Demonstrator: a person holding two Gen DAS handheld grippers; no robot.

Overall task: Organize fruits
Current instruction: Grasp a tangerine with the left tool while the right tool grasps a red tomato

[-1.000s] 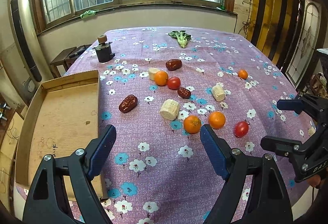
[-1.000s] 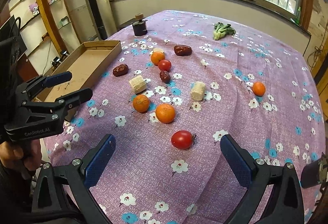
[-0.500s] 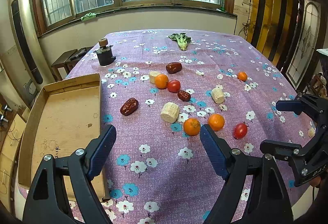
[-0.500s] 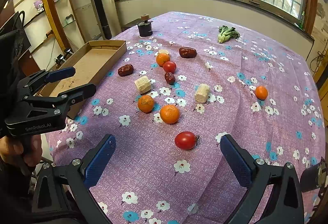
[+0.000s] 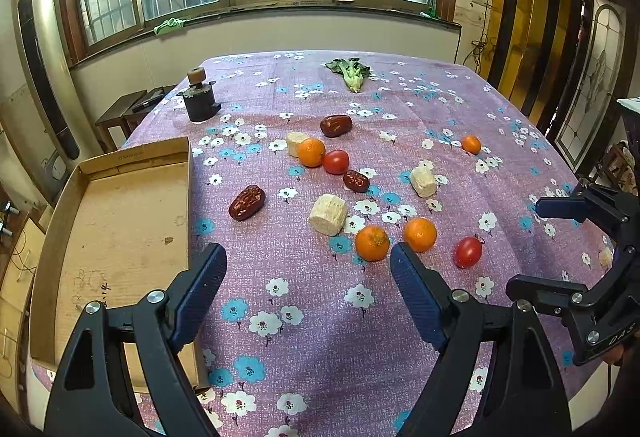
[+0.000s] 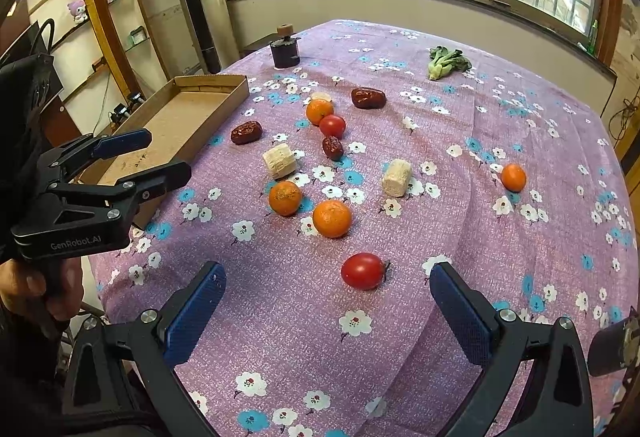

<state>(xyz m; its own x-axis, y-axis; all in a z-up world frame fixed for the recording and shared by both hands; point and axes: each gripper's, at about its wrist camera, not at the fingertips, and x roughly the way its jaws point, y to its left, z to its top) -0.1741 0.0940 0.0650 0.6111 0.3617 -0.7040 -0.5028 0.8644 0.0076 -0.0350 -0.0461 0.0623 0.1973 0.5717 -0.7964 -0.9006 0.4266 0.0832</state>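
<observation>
Right wrist view shows the right gripper hanging low over the near edge of the table, its blue pads spread wide with nothing between them, and the nearest tomato sits just beyond the gap, which suggests that fruit is the likeliest first pick. At the left of the same view the left gripper is also released and empty, gripped by a hand and held above the table edge beside the cardboard tray; that position makes sense if the tray is meant as the collecting place, though nothing lies in it yet. A little farther in, two oranges lie close together, with a pale corn chunk just behind them and a second corn chunk off to the right. Past those, a small date, a second tomato and another orange form a tight line, a large date rests near the tray wall, and a lone orange sits well apart on the right. Farther still lie a third date, a dark weight with a wooden knob and, at the far side, a leafy green vegetable. Judging by the scatter, the sorting has not yet begun.
</observation>
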